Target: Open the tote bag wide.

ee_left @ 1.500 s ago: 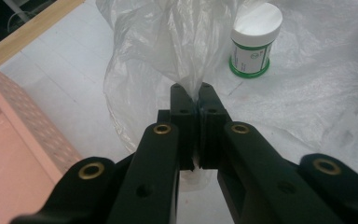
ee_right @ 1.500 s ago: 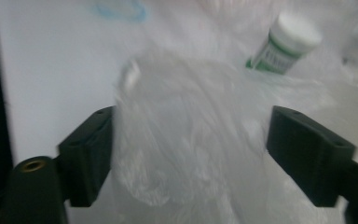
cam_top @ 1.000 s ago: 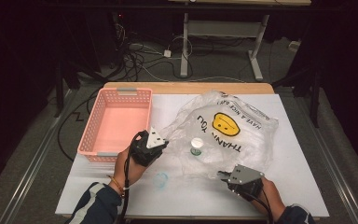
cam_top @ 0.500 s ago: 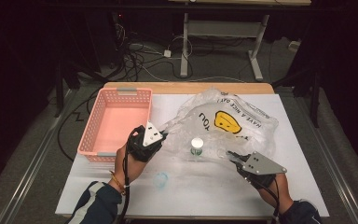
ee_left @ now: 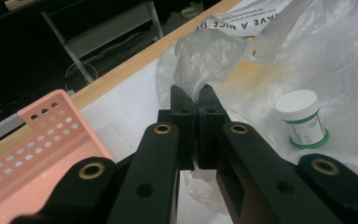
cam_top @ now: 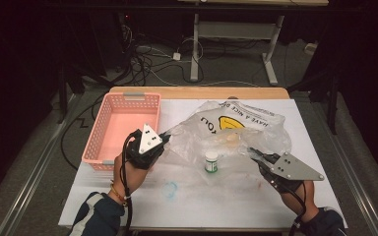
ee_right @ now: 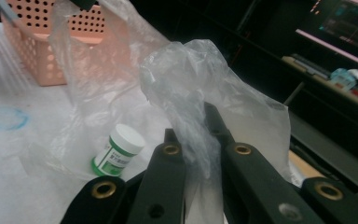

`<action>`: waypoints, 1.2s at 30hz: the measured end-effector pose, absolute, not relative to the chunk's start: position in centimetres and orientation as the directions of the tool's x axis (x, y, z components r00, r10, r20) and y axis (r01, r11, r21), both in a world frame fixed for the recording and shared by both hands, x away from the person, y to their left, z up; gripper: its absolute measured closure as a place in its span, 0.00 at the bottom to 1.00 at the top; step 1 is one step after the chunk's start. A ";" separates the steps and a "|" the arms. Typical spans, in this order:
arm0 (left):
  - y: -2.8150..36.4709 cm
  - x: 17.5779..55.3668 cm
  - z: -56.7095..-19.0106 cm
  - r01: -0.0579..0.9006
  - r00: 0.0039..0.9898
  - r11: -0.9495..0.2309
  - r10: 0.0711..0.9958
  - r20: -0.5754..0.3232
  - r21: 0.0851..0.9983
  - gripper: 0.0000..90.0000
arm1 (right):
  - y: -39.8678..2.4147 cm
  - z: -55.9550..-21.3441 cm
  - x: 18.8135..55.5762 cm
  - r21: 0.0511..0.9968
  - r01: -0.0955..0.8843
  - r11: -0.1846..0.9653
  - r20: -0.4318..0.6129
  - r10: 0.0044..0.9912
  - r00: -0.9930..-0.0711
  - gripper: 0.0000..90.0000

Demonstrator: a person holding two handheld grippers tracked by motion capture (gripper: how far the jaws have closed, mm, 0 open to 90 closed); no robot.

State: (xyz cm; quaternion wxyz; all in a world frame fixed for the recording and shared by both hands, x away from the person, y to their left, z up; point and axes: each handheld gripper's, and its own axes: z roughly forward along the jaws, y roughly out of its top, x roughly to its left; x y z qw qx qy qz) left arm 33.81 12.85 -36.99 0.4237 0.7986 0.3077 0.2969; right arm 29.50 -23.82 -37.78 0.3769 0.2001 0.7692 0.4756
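Observation:
A clear plastic bag with a yellow smiley print lies across the white table top. My left gripper is shut on the bag's left edge, which bunches above its tips. My right gripper is shut on the bag's near right edge, and the film drapes over its jaws. Both lift the bag's mouth off the table. A small white-capped bottle with a green label stands upright between the grippers; the bottle is under the bag film, and the bottle sits just left of my right jaws.
A pink perforated basket stands at the table's left, close behind my left hand. A faint blue ring mark is on the table near the front. A wooden edge borders the far side, with cables and a desk frame beyond.
Both grippers have risen, lifting the bag's near edges off the table. The right one also moved rightward. The bottle has stayed in place.

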 end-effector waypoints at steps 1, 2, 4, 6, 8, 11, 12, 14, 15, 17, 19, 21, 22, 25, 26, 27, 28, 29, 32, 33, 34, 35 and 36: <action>12.9 33.9 -36.9 0.240 0.632 -0.449 0.745 0.212 0.861 0.95 | -23.9 -37.6 29.6 0.884 -0.051 0.465 -0.389 0.670 -0.633 1.00; 12.9 34.0 -36.9 0.240 0.630 -0.449 0.746 0.214 0.861 0.95 | -24.1 -37.3 29.8 0.885 -0.057 0.462 -0.393 0.676 -0.623 1.00; 13.0 34.1 -36.7 0.239 0.622 -0.441 0.753 0.213 0.865 0.95 | -24.6 -36.7 30.1 0.891 -0.062 0.449 -0.392 0.694 -0.604 1.00; 13.1 34.4 -36.6 0.241 0.618 -0.428 0.760 0.202 0.871 0.95 | -25.2 -36.1 30.7 0.899 -0.068 0.433 -0.389 0.716 -0.580 1.00; 13.0 34.6 -36.4 0.237 0.614 -0.418 0.764 0.198 0.877 0.95 | -25.8 -35.7 31.4 0.911 -0.059 0.407 -0.366 0.737 -0.569 1.00; 12.6 34.8 -36.2 0.222 0.611 -0.409 0.766 0.200 0.885 0.95 | -26.3 -35.3 32.0 0.912 -0.062 0.405 -0.372 0.756 -0.538 1.00; 12.5 34.8 -36.1 0.216 0.610 -0.405 0.767 0.201 0.889 0.95 | -26.4 -35.3 32.2 0.912 -0.063 0.404 -0.374 0.761 -0.531 1.00; 12.3 34.9 -35.8 0.207 0.611 -0.398 0.766 0.200 0.894 0.95 | -26.6 -35.1 32.5 0.917 -0.062 0.394 -0.367 0.770 -0.523 1.00; 12.2 34.9 -35.7 0.203 0.610 -0.395 0.767 0.200 0.896 0.95 | -26.6 -35.0 32.6 0.919 -0.063 0.390 -0.364 0.774 -0.518 1.00; 12.1 34.8 -35.4 0.196 0.610 -0.390 0.767 0.199 0.900 0.95 | -26.7 -34.9 32.8 0.922 -0.063 0.383 -0.360 0.780 -0.512 1.00; 12.0 34.8 -35.2 0.191 0.610 -0.385 0.767 0.198 0.903 0.95 | -26.8 -34.8 32.9 0.922 -0.067 0.382 -0.362 0.785 -0.504 1.00; 12.0 34.9 -35.2 0.192 0.610 -0.383 0.768 0.196 0.904 0.95 | -27.0 -34.8 33.0 0.924 -0.064 0.377 -0.356 0.787 -0.504 1.00; 12.0 35.0 -35.3 0.193 0.610 -0.382 0.768 0.194 0.904 0.95 | -27.1 -34.8 33.1 0.925 -0.061 0.374 -0.352 0.790 -0.502 1.00; 11.9 35.1 -35.4 0.193 0.613 -0.378 0.767 0.189 0.905 0.95 | -27.2 -34.8 33.2 0.927 -0.056 0.370 -0.347 0.794 -0.499 1.00; 11.9 35.2 -35.5 0.192 0.613 -0.378 0.767 0.190 0.906 0.95 | -27.2 -34.8 33.2 0.928 -0.056 0.369 -0.346 0.794 -0.500 1.00; 11.8 35.2 -35.5 0.191 0.612 -0.379 0.767 0.191 0.906 0.95 | -27.2 -34.8 33.3 0.927 -0.054 0.370 -0.347 0.795 -0.498 1.00; 11.8 35.2 -35.6 0.190 0.611 -0.379 0.768 0.193 0.906 0.95 | -27.2 -34.9 33.3 0.927 -0.054 0.370 -0.347 0.796 -0.496 1.00; 11.8 35.3 -35.6 0.191 0.612 -0.380 0.767 0.193 0.905 0.95 | -27.2 -34.9 33.4 0.928 -0.053 0.369 -0.345 0.796 -0.497 1.00; 11.6 35.3 -35.6 0.190 0.604 -0.378 0.773 0.196 0.906 0.96 | -27.2 -34.9 33.5 0.929 -0.051 0.368 -0.343 0.799 -0.494 1.00; 11.6 35.3 -35.6 0.188 0.603 -0.379 0.773 0.198 0.906 0.96 | -27.1 -34.9 33.5 0.929 -0.051 0.367 -0.343 0.798 -0.495 1.00; 11.5 35.2 -35.6 0.185 0.604 -0.380 0.771 0.200 0.906 0.95 | -27.1 -34.9 33.5 0.928 -0.052 0.368 -0.344 0.799 -0.493 1.00; 11.5 35.2 -35.6 0.182 0.603 -0.380 0.772 0.202 0.907 0.96 | -27.1 -34.9 33.5 0.928 -0.054 0.368 -0.346 0.800 -0.490 1.00; 11.4 35.2 -35.5 0.177 0.601 -0.378 0.773 0.204 0.909 0.95 | -27.0 -34.9 33.5 0.928 -0.054 0.367 -0.345 0.800 -0.490 1.00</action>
